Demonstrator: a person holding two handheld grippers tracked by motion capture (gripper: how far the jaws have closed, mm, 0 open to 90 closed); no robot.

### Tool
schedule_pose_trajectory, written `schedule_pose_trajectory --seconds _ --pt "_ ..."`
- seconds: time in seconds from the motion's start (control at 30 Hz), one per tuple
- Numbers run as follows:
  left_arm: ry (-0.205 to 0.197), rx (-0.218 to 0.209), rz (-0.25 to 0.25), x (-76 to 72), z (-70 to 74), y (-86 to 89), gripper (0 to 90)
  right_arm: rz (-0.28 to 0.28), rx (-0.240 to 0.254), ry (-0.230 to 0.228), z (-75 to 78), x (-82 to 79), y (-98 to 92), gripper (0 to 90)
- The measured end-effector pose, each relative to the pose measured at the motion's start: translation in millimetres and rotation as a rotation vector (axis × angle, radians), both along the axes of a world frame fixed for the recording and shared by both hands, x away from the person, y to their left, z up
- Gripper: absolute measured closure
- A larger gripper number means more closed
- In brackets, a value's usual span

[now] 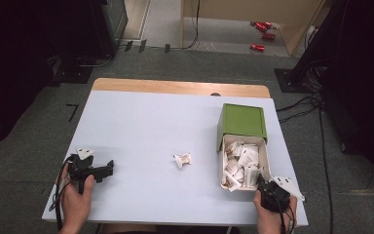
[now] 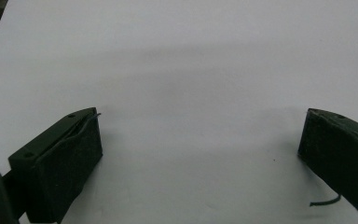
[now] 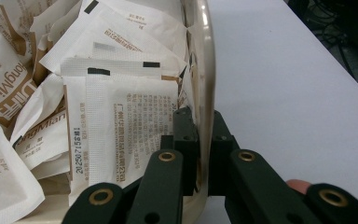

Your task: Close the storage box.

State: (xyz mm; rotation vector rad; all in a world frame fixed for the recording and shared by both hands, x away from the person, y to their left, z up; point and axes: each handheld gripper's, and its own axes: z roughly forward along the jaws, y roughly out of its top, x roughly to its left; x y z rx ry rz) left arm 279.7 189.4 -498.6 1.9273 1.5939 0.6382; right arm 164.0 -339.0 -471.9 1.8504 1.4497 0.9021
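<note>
A white tray (image 1: 266,158) full of several white paper sachets (image 1: 239,163) lies at the table's right, half slid out of a green box (image 1: 243,120). My right gripper (image 1: 262,184) is shut on the tray's near right rim (image 3: 208,93), one jaw inside the wall and one outside; printed sachets (image 3: 121,121) crowd just left of it. One loose sachet (image 1: 182,159) lies alone mid-table. My left gripper (image 1: 108,169) rests at the front left of the table, jaws wide open over bare white surface, and its fingers (image 2: 60,163) hold nothing.
The white tabletop (image 1: 146,126) has a wooden strip along its far edge. Cables (image 1: 297,105) run over the carpet to the right, and red cans (image 1: 260,29) lie on the floor far behind. Dark equipment stands at the back left.
</note>
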Motion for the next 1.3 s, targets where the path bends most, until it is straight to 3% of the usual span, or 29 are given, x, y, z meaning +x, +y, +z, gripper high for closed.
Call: schedule_pose_trajectory --seconds 0.47,1.13,1.3 --pt "0.000 0.000 0.000 0.0 0.0 0.0 0.0 -0.010 -0.001 0.004 6.3 12.7 3.9 87.9" --pt "0.000 0.000 0.000 -0.1 0.0 -0.1 0.0 -0.021 -0.014 -0.018 1.1 51.7 -1.3 87.7" --pt "0.000 0.000 0.000 -0.1 0.0 -0.1 0.0 -0.002 -0.029 -0.014 2.2 55.5 -2.0 83.1"
